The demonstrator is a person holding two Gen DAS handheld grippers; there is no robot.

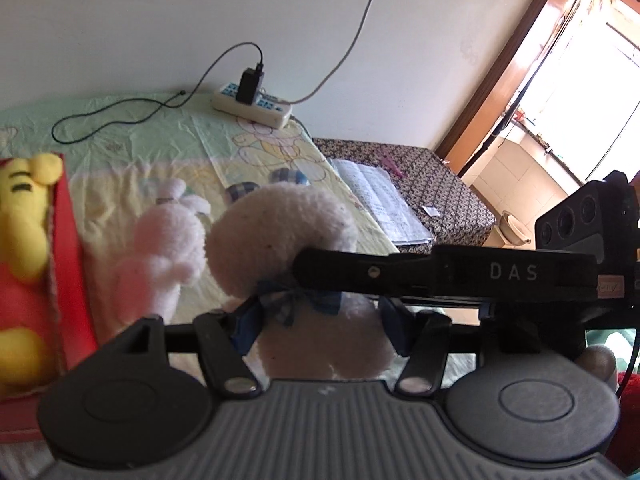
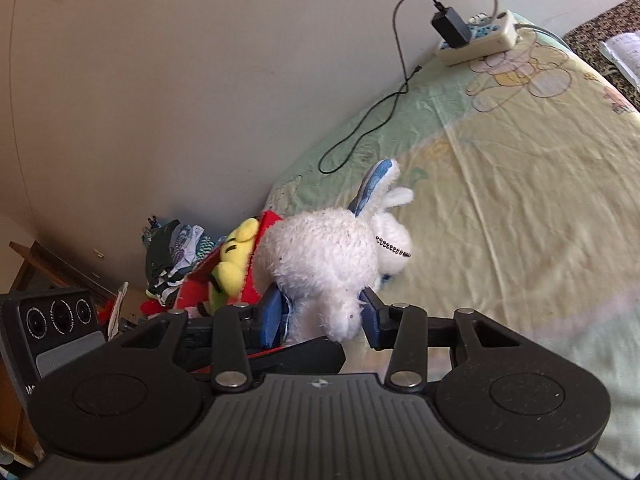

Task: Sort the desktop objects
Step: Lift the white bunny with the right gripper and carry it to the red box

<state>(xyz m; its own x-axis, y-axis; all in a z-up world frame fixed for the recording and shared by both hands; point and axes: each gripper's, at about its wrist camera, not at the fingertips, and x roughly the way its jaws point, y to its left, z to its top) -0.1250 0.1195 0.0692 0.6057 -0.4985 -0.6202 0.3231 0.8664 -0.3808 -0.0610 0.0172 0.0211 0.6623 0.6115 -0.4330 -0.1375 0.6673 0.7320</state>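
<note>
In the left wrist view my left gripper (image 1: 320, 320) is shut on a cream plush toy (image 1: 272, 232), its blue pads pressing at the checked bow. One finger (image 1: 380, 274) of my right gripper crosses that toy just above the bow. In the right wrist view my right gripper (image 2: 323, 316) is shut on a fluffy white plush toy (image 2: 320, 252), held above the bed. A small rabbit head (image 2: 394, 236) with a blue-lined ear and a ball chain shows just beyond it. I cannot tell whether both grippers hold one toy. A white rabbit plush (image 1: 168, 240) shows left of the cream toy.
A red box (image 1: 68, 240) with a yellow plush (image 1: 24, 220) in it stands at the left. On the printed sheet (image 2: 520, 200) by the wall lies a power strip (image 1: 252, 106) with a charger and cable. An open book (image 1: 380, 208) lies further right. Clothes (image 2: 172, 256) are piled behind the box.
</note>
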